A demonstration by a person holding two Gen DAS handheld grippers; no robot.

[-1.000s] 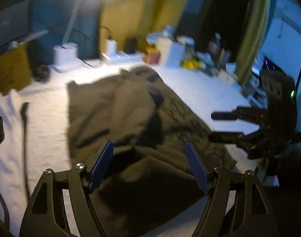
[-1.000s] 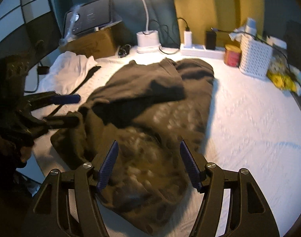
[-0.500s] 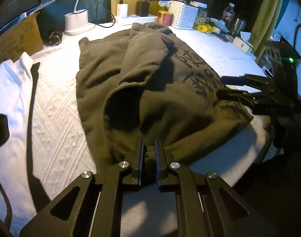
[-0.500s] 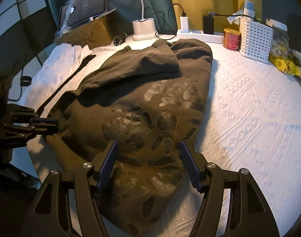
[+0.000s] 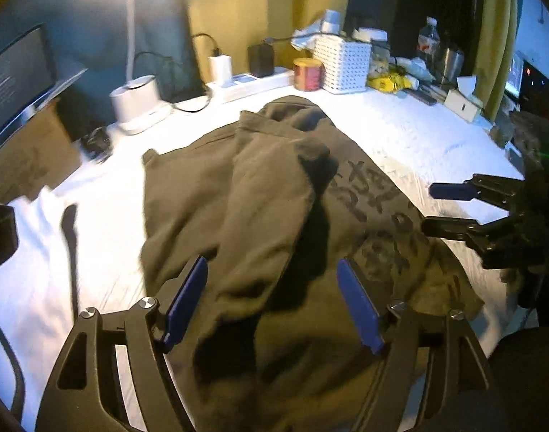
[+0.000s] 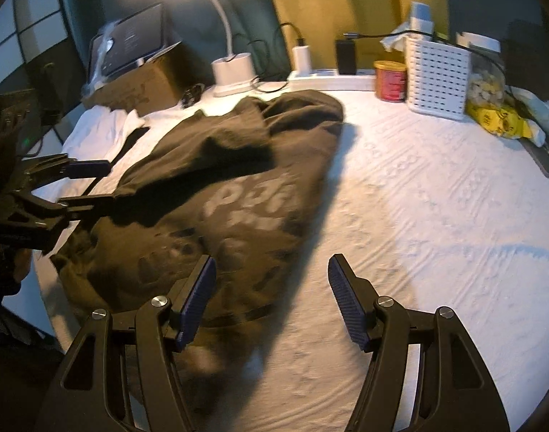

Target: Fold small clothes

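Note:
An olive-brown sweatshirt (image 5: 260,198) with a dark print lies crumpled on the white bedcover (image 5: 411,136), one sleeve folded across its body. My left gripper (image 5: 271,266) hovers over its near end with its jaws opening. Cloth lies beneath and between the blue pads (image 5: 186,298), but they do not press on it. In the right wrist view the sweatshirt (image 6: 231,180) fills the left half. My right gripper (image 6: 271,262) stands open over its near right edge, holding nothing. Each gripper shows in the other's view: the right gripper (image 5: 428,207) and the left gripper (image 6: 109,183).
A white garment (image 5: 30,216) and a black strap (image 5: 71,237) lie left of the sweatshirt. Along the back stand a lamp base (image 5: 137,102), a power strip (image 5: 253,82), a red can (image 5: 308,73), a white basket (image 5: 344,64) and a cardboard box (image 6: 137,86).
Half a second ago my left gripper was shut on the sweatshirt's near hem; it has let go, opened wide and tipped up. My right gripper has shifted toward the garment's right edge.

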